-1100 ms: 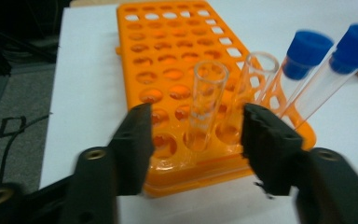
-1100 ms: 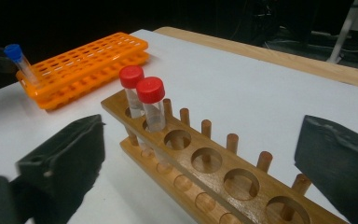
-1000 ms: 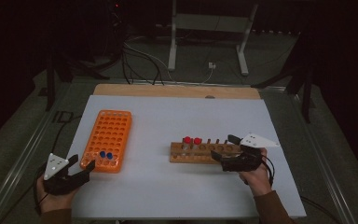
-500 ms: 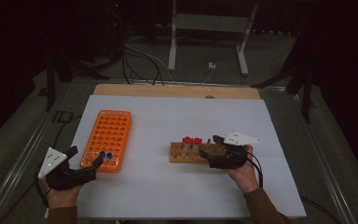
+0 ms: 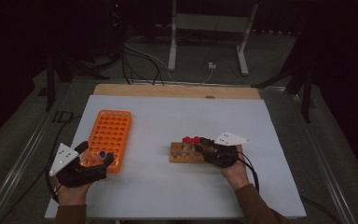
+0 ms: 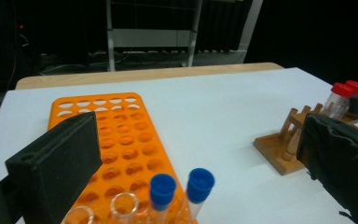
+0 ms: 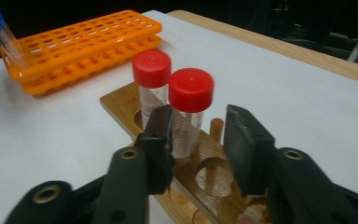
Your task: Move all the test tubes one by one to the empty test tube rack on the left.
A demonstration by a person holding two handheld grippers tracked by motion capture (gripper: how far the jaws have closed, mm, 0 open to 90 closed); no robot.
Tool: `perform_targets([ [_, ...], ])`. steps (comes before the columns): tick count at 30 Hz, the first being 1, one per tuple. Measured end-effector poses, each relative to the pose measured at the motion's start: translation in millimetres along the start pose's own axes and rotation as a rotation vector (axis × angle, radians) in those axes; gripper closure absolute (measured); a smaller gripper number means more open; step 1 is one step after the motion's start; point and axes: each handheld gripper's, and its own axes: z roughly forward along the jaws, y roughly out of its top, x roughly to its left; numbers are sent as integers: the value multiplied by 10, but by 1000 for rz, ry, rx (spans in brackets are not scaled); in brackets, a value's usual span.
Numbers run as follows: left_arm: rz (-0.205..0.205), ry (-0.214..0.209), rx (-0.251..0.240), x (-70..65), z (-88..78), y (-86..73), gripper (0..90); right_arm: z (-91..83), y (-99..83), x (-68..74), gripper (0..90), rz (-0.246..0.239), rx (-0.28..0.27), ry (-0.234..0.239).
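1. Right gripper (image 7: 198, 140): jaws parted, empty, bracketing the nearer red-capped tube (image 7: 189, 109) standing in the wooden rack (image 7: 121, 105).
2. Left gripper (image 6: 200, 163): wide, empty, over the orange rack (image 6: 116, 140).
3. Risk: an off-centre closure may tip the tube or knock its neighbour (image 7: 151, 84).

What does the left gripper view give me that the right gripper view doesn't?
Left gripper view alone: two uncapped tubes in the near row of the orange rack, beside two blue-capped tubes; the left tool wide open around them. Right gripper view alone: the right tool open, its left jaw beside the nearer red-capped tube, and the wooden rack's empty holes. Shared: both racks, red caps, white table.
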Motion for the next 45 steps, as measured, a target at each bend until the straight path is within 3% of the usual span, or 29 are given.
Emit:
perform_targets([
  [6, 11, -25, 6, -70, 61, 16, 4, 42, 0, 43, 735, -35, 4, 15],
  [15, 43, -58, 7, -219, 173, 58, 4, -36, 38, 45, 741, -34, -26, 11],
  [28, 75, -106, 31, -414, 330, 82, 5, -233, 126, 48, 747, -13, -121, 8],
  [36, 120, -196, 47, -694, 526, 154, 43, -457, 280, 84, 746, -24, -192, 7],
  [45, 185, -311, 60, -1075, 773, 259, 70, -520, 316, 197, 746, -45, -179, 51],
])
